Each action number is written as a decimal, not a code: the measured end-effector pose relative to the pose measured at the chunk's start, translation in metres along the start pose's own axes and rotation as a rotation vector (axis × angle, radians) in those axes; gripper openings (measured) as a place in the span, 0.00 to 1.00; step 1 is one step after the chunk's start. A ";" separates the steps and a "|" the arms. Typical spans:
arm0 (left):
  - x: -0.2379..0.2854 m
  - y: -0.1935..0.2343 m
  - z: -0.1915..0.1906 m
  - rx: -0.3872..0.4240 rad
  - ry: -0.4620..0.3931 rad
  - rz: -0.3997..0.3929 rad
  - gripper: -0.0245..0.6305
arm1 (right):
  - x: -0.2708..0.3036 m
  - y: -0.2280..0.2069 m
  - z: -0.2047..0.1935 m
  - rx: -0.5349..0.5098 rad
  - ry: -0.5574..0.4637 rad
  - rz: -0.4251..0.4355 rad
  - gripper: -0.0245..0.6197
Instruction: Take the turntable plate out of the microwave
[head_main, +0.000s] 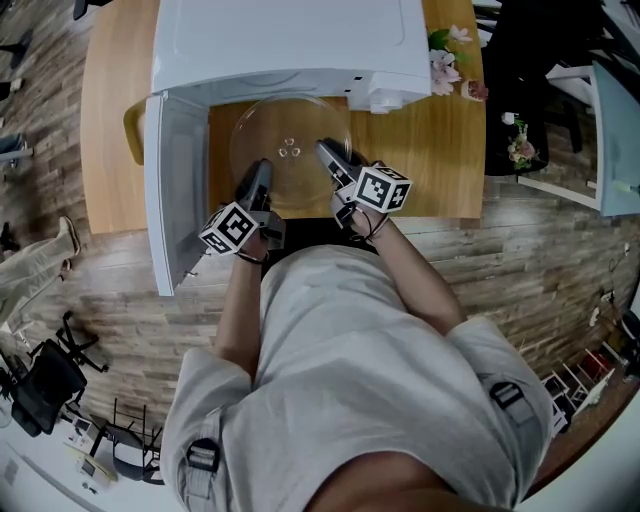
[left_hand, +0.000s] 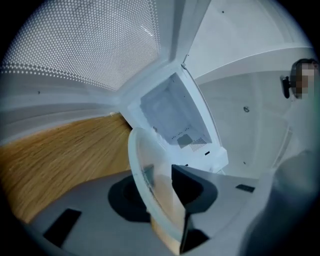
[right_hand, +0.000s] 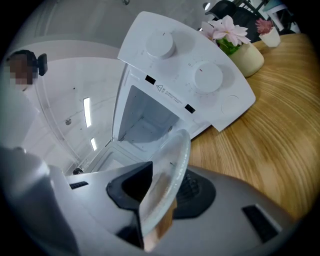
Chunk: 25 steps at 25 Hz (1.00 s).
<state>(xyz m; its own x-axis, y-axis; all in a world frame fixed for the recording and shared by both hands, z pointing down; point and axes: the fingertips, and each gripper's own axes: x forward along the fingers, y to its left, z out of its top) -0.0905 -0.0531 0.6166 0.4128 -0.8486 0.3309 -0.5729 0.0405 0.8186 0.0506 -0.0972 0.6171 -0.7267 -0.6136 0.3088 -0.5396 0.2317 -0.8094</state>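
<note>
Microwave (head_main: 290, 40): white, on table (head_main: 110, 120); door (head_main: 175, 190) open at its left.
Plate (head_main: 290, 150): clear glass, just in front of microwave.
Left gripper (head_main: 262, 168): on plate's near-left rim.
Right gripper (head_main: 325, 150): near-right rim (marker cube up).
Flowers (head_main: 445, 60): right of microwave.

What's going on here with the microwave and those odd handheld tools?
A person holds a gripper in each hand. The left gripper and the right gripper are both clamped on the near rim of the glass turntable plate. The microwave has its door swung open, and the plate is held just in front of the opening, over the wooden table.
</note>
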 end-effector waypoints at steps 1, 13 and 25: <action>-0.002 -0.001 -0.001 0.002 -0.002 0.000 0.25 | -0.002 0.002 0.001 -0.006 -0.003 0.005 0.23; -0.019 -0.036 0.007 0.053 -0.057 -0.055 0.24 | -0.023 0.033 0.017 -0.066 -0.063 0.082 0.23; -0.032 -0.076 0.006 0.081 -0.076 -0.102 0.24 | -0.055 0.054 0.029 -0.094 -0.111 0.109 0.24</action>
<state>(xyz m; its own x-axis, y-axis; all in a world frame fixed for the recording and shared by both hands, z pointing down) -0.0646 -0.0318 0.5409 0.4190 -0.8836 0.2090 -0.5869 -0.0879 0.8049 0.0739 -0.0725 0.5421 -0.7344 -0.6594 0.1605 -0.5015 0.3679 -0.7830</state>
